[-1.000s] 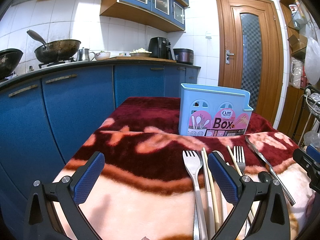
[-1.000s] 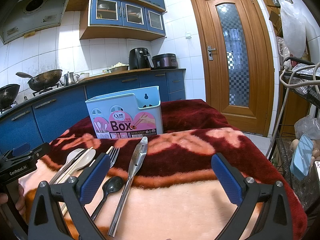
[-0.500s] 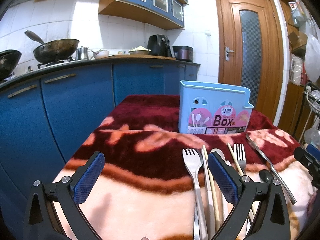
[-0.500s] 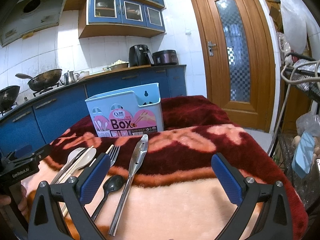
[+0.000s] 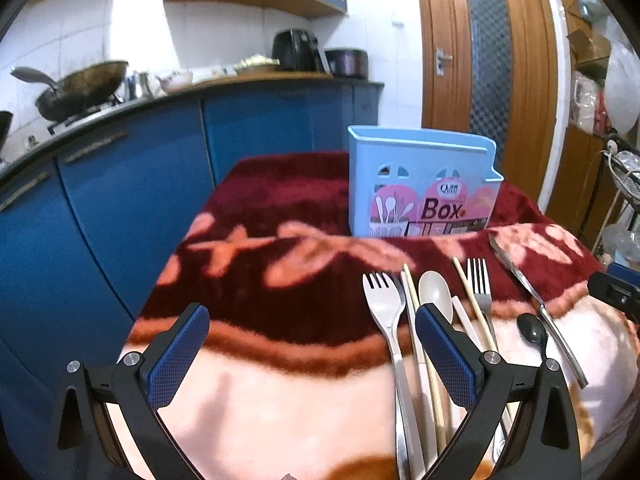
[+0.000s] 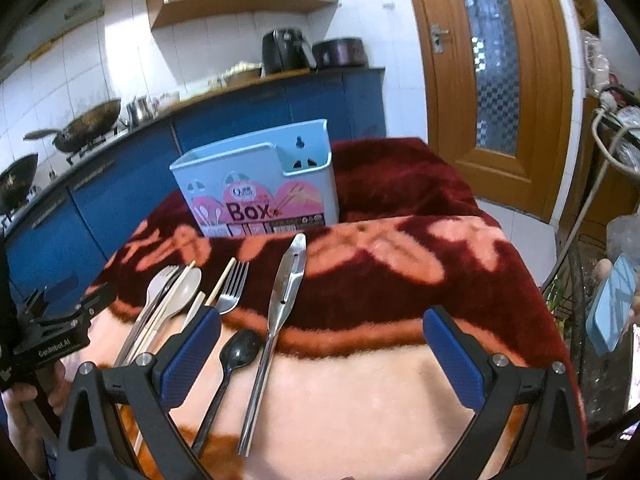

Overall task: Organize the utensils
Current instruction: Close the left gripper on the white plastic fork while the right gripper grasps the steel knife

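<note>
Handles of the utensils [image 5: 416, 344] vanish behind both wide-spread, empty hand-held grippers [image 5: 312, 356] [image 6: 320, 354].

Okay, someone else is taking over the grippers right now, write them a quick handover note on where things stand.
Left gripper: open, empty, low over the blanket.
Right gripper: open, empty.
Blue utensil box: upright at the far side; nothing shows above its rim.
On the blanket: two forks, pale spoon, chopsticks, black spoon, long steel utensil.
Done: nothing visibly in the box.
Left: put every utensil into it.
</note>
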`<state>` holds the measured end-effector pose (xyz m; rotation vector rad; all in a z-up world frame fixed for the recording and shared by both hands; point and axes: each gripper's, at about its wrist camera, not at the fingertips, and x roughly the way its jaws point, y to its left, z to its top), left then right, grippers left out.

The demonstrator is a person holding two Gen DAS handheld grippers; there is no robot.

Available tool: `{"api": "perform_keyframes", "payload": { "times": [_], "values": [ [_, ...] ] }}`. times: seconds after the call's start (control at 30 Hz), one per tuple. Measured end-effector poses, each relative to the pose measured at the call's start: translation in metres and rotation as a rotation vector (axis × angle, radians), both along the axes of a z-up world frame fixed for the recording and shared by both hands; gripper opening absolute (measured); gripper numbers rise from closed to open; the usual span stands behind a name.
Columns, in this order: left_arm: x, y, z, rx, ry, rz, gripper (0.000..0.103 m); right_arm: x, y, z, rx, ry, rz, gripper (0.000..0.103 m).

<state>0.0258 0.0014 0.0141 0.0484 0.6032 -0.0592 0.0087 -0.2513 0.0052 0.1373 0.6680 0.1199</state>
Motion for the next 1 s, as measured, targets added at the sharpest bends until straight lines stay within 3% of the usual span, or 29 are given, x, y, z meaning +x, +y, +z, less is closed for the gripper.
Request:
{"api": "perform_keyframes", "payload": {
  "times": [0.07, 0.23, 0.37, 0.57, 0.63, 0.77, 0.83, 0.9, 0.97, 1.0],
  "values": [
    [0.008, 0.003, 0.000, -0.024, 0.056, -0.011, 0.102, 0.006, 0.004, 0.002, -0.025, 0.042, 0.015, 0.100],
    [0.026, 0.001, -0.006, -0.042, 0.195, -0.033, 0.102, 0.023, 0.009, 0.001, -0.057, 0.173, 0.052, 0.080],
    [0.039, -0.004, -0.013, -0.019, 0.282, -0.042, 0.087, 0.036, 0.015, -0.001, -0.080, 0.265, 0.083, 0.069],
    [0.051, -0.009, -0.017, -0.051, 0.373, -0.084, 0.079, 0.055, 0.024, -0.005, -0.062, 0.383, 0.131, 0.056],
    [0.055, -0.011, -0.018, -0.089, 0.409, -0.109, 0.070, 0.061, 0.027, -0.008, -0.055, 0.411, 0.144, 0.051],
    [0.063, -0.016, -0.025, -0.158, 0.481, -0.143, 0.041, 0.073, 0.029, -0.016, -0.013, 0.475, 0.151, 0.034],
    [0.065, -0.018, -0.026, -0.162, 0.486, -0.151, 0.036, 0.077, 0.032, -0.018, -0.024, 0.488, 0.153, 0.027],
    [0.066, -0.018, -0.026, -0.187, 0.491, -0.169, 0.021, 0.080, 0.034, -0.020, -0.019, 0.499, 0.160, 0.021],
    [0.066, -0.016, -0.027, -0.225, 0.505, -0.183, 0.014, 0.082, 0.036, -0.021, -0.015, 0.505, 0.167, 0.016],
    [0.066, -0.016, -0.027, -0.234, 0.507, -0.185, 0.014, 0.083, 0.036, -0.022, -0.019, 0.503, 0.168, 0.016]
  ]
}}
